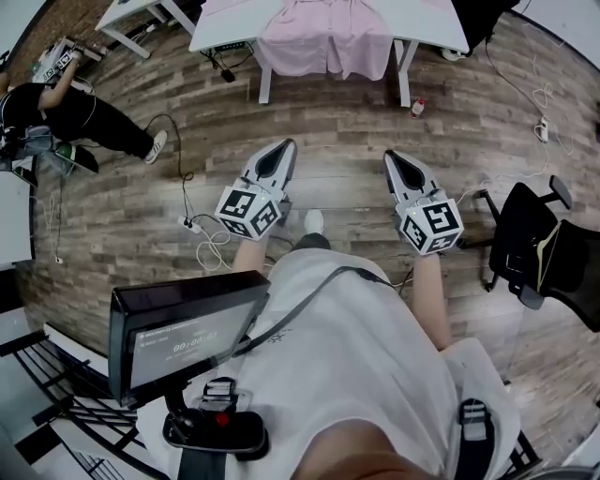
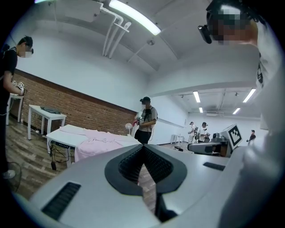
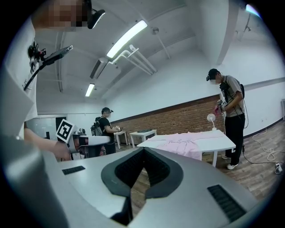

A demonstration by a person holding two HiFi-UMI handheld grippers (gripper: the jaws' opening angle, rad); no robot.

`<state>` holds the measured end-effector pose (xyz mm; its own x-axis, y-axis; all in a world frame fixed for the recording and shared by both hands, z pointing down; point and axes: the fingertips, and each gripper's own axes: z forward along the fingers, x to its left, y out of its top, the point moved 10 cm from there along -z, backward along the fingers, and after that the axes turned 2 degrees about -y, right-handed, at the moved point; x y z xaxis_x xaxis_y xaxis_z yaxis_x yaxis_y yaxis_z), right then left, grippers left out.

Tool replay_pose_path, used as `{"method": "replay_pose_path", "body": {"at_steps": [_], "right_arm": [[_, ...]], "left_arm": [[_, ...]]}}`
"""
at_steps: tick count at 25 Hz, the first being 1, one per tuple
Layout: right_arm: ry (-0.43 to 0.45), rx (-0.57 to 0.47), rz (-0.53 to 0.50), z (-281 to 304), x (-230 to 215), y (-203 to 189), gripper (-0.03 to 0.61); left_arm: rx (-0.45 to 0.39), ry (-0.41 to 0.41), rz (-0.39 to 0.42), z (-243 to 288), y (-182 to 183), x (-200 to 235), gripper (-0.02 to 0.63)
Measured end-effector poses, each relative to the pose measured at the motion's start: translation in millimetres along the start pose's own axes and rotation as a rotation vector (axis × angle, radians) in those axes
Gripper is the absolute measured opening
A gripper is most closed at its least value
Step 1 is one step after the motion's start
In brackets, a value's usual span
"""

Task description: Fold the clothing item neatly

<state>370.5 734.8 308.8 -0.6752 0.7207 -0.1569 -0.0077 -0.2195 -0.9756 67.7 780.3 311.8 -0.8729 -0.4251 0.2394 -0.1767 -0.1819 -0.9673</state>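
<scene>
Close above the wood floor [image 1: 337, 131], the left gripper [image 1: 279, 155] and right gripper [image 1: 397, 164] hang level and well apart, each with its fingers pressed together on nothing. Bare boards lie open ahead. Beyond them, a pink garment [image 1: 323, 37] lies on the white surface [image 1: 427, 23], draping over its near edge.

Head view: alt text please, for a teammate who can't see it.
From above, a person holds the left claw and right claw, both shut and empty, over a wood floor, pointing toward a white table. A pink garment lies spread on it, draping over the near edge, untouched by either claw.
</scene>
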Motion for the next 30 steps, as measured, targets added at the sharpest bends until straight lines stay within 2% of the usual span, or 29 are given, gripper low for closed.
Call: {"method": "replay_pose_path", "body": {"at_steps": [15, 23, 30], "right_arm": [[-0.069, 0.004, 0.002, 112, 5, 25, 0.003], [-0.117, 0.015, -0.005, 145, 16, 27, 0.003], [-0.135, 0.022, -0.012, 160, 13, 29, 0.003]], "left_arm": [[0.005, -0.078, -0.033, 43, 25, 118, 0.002], [0.013, -0.143, -0.038, 55, 30, 159, 0.002], [0.007, -0.159, -0.047, 65, 32, 179, 0.002]]}}
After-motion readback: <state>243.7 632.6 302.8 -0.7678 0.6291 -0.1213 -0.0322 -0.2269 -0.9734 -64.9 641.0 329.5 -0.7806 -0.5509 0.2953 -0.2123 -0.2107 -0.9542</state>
